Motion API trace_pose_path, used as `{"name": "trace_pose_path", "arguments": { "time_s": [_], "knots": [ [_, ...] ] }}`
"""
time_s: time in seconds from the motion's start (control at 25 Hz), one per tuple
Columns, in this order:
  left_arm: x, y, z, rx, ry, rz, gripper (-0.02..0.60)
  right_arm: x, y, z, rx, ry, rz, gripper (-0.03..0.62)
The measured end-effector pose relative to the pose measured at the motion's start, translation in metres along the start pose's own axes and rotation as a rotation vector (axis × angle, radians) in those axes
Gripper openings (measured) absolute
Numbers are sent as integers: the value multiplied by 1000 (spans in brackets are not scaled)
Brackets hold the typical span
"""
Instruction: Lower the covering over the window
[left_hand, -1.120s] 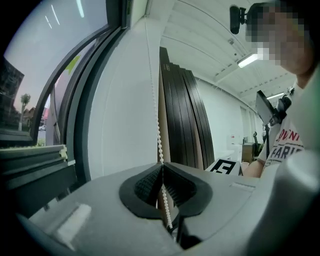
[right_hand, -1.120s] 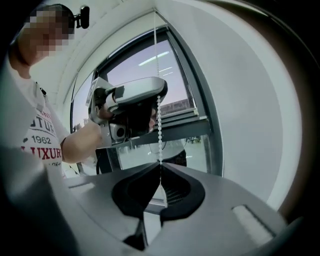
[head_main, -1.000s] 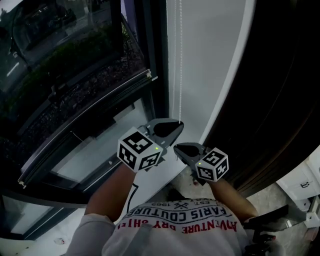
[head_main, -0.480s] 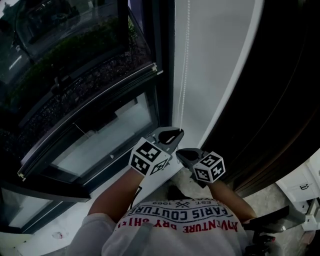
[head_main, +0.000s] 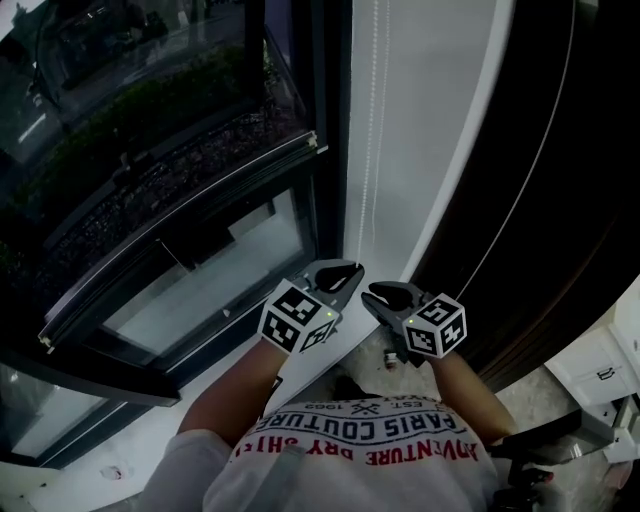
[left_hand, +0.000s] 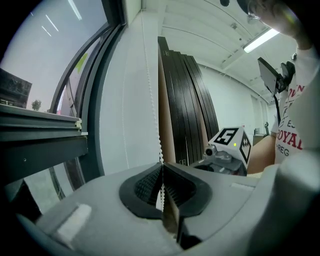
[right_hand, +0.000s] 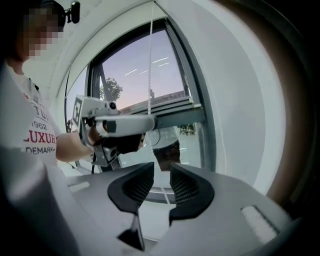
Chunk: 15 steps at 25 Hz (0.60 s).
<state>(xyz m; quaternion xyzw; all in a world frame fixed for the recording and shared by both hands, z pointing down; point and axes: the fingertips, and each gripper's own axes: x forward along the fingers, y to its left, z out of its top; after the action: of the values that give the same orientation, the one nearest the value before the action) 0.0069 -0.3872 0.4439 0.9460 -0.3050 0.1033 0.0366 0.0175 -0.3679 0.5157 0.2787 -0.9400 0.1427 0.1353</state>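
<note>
- Left gripper (left_hand: 161, 169) is clamped tight on the white bead chain (left_hand: 159, 142). Its jaws are squeezed together on the beads, and the chain runs straight up to 12 o'clock along the white wall (head_main: 430, 120).
- Right gripper (right_hand: 161, 169) sits just beside it at its 3 o'clock. Its jaws are opening, with nothing between them, and it's off the chain.
- The shade (head_main: 130, 90) looks like a see-through roller type covering the upper glass. Its bottom rail (right_hand: 177, 106) hangs part way down, roughly 10 o'clock from the grippers, with clearer pane under it.
- Dark wood panels (head_main: 560, 200) stand over at 2 o'clock.
</note>
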Motion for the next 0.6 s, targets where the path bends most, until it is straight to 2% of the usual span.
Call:
{"name": "trace_pose_path", "arguments": {
  "time_s": [0.12, 0.2, 0.36, 0.6],
  "knots": [
    [-5, -2, -1, -7, -11, 9, 9, -17, -7, 41, -34, -84, -30, 89],
    [-8, -3, -1, -17, -18, 14, 9, -29, -5, 76, -40, -155, -21, 89],
    [-10, -3, -1, -49, -34, 17, 8, -45, 12, 142, -77, -266, 43, 89],
    [-8, -4, -2, -71, -34, -7, 9, -42, 29, 205, -106, -320, 133, 100]
  ]
}}
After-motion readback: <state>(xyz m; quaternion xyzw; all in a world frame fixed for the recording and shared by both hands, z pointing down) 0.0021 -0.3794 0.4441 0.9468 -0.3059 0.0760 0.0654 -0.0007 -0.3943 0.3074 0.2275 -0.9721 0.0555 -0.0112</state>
